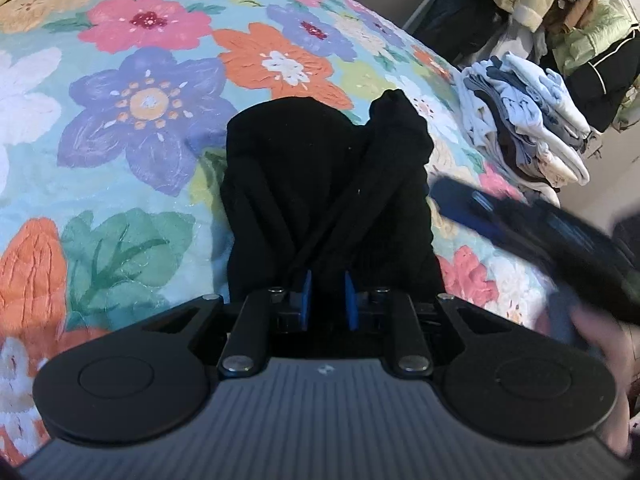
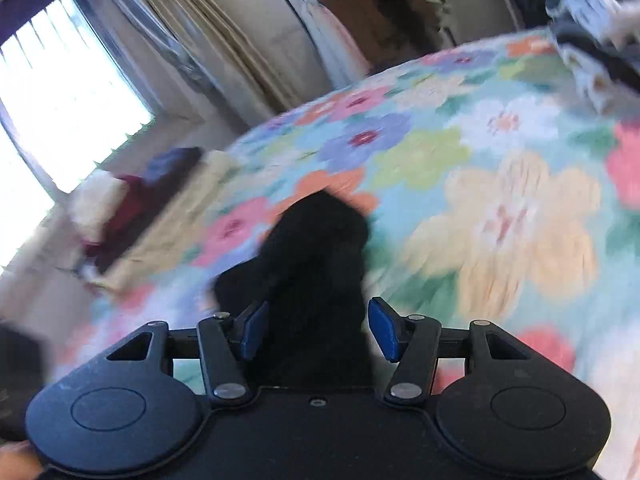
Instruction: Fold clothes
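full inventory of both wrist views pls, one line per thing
black garment: 1, black, bunched on the bedspread, ahead of both grippers
bedspread: 1, floral on light blue, under everything
stack of clothes: 1, blue, white and dark, far right edge of the bed
hanging clothes: several, green, beige and black, beyond the bed
window: 1, bright, left in the right wrist view
curtain: 1, beige, beside the window
left gripper: 1, black with blue pads, narrow gap, grip unclear
right gripper: 1, black with blue pads, open, blurred
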Tool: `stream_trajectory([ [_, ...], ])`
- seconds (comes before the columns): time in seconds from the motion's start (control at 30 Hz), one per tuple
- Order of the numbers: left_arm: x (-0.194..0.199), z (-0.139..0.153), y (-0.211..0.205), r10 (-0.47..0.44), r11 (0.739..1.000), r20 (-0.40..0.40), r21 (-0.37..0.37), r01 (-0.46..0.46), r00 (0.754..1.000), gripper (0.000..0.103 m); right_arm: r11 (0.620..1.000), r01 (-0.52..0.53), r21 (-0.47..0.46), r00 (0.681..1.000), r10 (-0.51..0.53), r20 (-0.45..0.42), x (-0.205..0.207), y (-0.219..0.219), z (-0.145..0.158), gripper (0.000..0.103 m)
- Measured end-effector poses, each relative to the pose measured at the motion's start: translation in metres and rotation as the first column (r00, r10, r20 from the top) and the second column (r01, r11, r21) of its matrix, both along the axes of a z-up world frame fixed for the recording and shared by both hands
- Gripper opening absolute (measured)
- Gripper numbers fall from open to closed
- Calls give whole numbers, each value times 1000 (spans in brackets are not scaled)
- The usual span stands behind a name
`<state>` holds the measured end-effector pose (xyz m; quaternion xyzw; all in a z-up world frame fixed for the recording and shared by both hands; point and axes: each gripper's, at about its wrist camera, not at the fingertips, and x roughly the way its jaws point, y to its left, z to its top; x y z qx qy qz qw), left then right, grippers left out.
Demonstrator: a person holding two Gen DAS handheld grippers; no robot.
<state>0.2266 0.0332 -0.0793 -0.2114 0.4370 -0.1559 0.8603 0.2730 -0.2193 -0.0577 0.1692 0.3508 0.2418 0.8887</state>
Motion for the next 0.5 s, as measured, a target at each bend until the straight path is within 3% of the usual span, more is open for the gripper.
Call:
stream_trajectory([
  [0.07, -2, 0, -3, -17, 999, 1, 29, 17, 1000, 18, 997, -68, -35, 998, 68, -6, 24, 14, -2, 37],
  [0.17, -7, 8, -12, -39, 993, 35, 117, 35, 999, 18, 972, -179, -151, 981, 189, 53, 35, 46, 8, 36],
  [0.27, -17, 21, -13, -44, 992, 115, 126, 29, 992, 18, 911, -278, -305, 933, 331, 139, 22, 76, 18, 36],
  [0.4, -23, 37, -11, -18, 997, 214, 82, 0, 977, 19, 925, -256, -280, 949, 295, 108, 25, 69, 12, 37],
  [0.47, -17, 33, -13, -4, 995, 180, 99, -15, 984, 19, 939, -217, -268, 968, 243, 68, 30, 58, 5, 39],
  [0.5, -12, 24, -16, -9, 990, 124, 142, -9, 992, 19, 947, -200, -252, 973, 221, 59, 29, 53, 6, 41],
])
